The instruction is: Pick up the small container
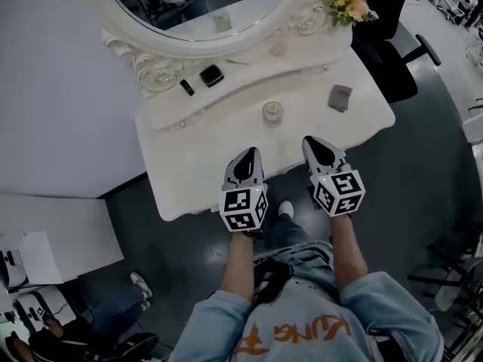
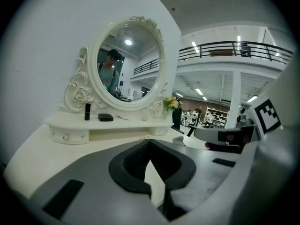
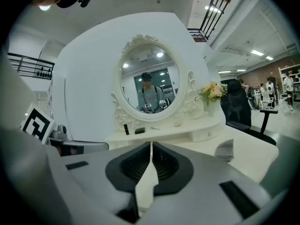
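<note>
A small round clear container [image 1: 272, 112] stands upright on the white vanity table [image 1: 211, 179], near its middle. My left gripper [image 1: 249, 152] hovers over the table's front edge, just short of the container and slightly to its left. Its jaws are shut and hold nothing [image 2: 150, 142]. My right gripper [image 1: 312, 140] is level with it on the right, also shut and empty [image 3: 150, 147]. Both point toward the oval mirror [image 1: 200, 6]. In both gripper views the container is hidden behind the jaws.
A folded grey object [image 1: 340, 97] lies on the table's right part. The raised shelf holds a black compact [image 1: 212, 75], a black lipstick [image 1: 186, 87] and a small pale jar [image 1: 278, 49]. Flowers [image 1: 349, 4] stand at the back right, beside a black office chair [image 1: 389, 47].
</note>
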A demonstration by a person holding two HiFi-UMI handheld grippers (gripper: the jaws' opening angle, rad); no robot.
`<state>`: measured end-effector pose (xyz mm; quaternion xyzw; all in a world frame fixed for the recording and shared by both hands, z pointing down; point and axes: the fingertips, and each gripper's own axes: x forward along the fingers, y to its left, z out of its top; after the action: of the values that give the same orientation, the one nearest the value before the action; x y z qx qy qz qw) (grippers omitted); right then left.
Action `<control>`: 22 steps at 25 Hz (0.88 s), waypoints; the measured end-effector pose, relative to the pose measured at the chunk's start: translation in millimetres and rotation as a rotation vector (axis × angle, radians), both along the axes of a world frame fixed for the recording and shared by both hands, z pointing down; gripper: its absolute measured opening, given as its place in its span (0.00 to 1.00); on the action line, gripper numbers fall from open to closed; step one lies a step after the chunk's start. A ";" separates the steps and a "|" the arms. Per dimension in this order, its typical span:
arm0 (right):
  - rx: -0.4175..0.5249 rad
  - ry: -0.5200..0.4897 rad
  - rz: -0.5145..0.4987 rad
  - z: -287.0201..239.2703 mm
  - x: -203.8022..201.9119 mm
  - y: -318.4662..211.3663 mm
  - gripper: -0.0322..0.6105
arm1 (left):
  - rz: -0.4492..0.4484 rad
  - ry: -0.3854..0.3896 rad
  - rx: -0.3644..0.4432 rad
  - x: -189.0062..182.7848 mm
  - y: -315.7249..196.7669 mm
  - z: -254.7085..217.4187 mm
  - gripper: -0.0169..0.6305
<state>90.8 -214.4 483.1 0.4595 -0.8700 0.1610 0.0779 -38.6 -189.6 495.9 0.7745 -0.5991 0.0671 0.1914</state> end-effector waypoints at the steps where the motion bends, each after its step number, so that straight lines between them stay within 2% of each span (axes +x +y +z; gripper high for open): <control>1: 0.003 -0.006 -0.012 -0.9 -2.3 -8.6 0.10 | -0.007 -0.006 -0.001 -0.3 -6.4 -1.2 0.06; 6: -0.008 -0.033 -0.063 5.8 -16.0 -32.4 0.10 | -0.025 -0.036 -0.024 -3.9 -27.3 1.8 0.06; 13: -0.051 -0.036 -0.083 29.7 -29.7 -51.2 0.10 | -0.025 -0.037 -0.076 -11.2 -38.7 24.8 0.06; 22: -0.082 0.049 -0.104 48.2 -33.0 -73.3 0.10 | 0.010 0.007 -0.119 -10.1 -72.9 44.3 0.06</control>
<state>57.8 -287.8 531.3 0.4141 -0.8831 0.1809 0.1264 -48.7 -262.5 540.1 0.7651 -0.5894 0.1007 0.2388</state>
